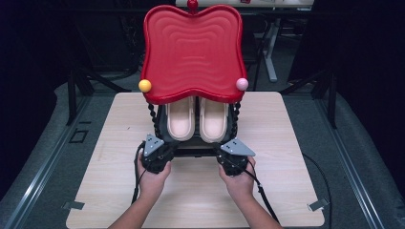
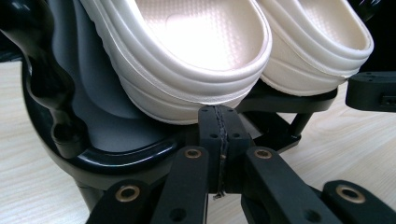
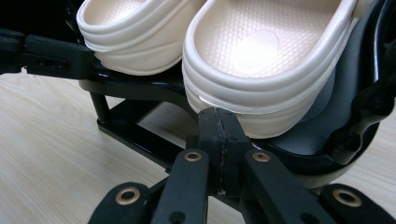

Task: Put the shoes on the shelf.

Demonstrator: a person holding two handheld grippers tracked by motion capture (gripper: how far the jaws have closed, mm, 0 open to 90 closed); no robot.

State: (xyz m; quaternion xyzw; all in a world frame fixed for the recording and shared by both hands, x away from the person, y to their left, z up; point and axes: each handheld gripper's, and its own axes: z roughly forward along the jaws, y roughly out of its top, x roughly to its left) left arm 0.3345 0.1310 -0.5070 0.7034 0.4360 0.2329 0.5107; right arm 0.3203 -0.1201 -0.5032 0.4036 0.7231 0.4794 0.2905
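Observation:
A pair of cream slippers (image 1: 180, 119) (image 1: 213, 121) lies side by side on the black lower shelf (image 1: 195, 147) of a small rack, heels toward me. My left gripper (image 1: 163, 151) (image 2: 219, 126) is shut, jaws pressed flat together, with its tip just under the heel of the left slipper (image 2: 187, 46) at the shelf's glossy rim (image 2: 116, 154). My right gripper (image 1: 223, 155) (image 3: 219, 128) is also shut and sits just below the heel of the right slipper (image 3: 261, 51). I see nothing between either pair of jaws.
The rack's wavy red top tray (image 1: 191, 47) overhangs the slippers, with a yellow ball (image 1: 144, 85) and a pink ball (image 1: 242, 84) at its front corners. The rack stands on a light wooden table (image 1: 119, 191). Dark floor and stands surround the table.

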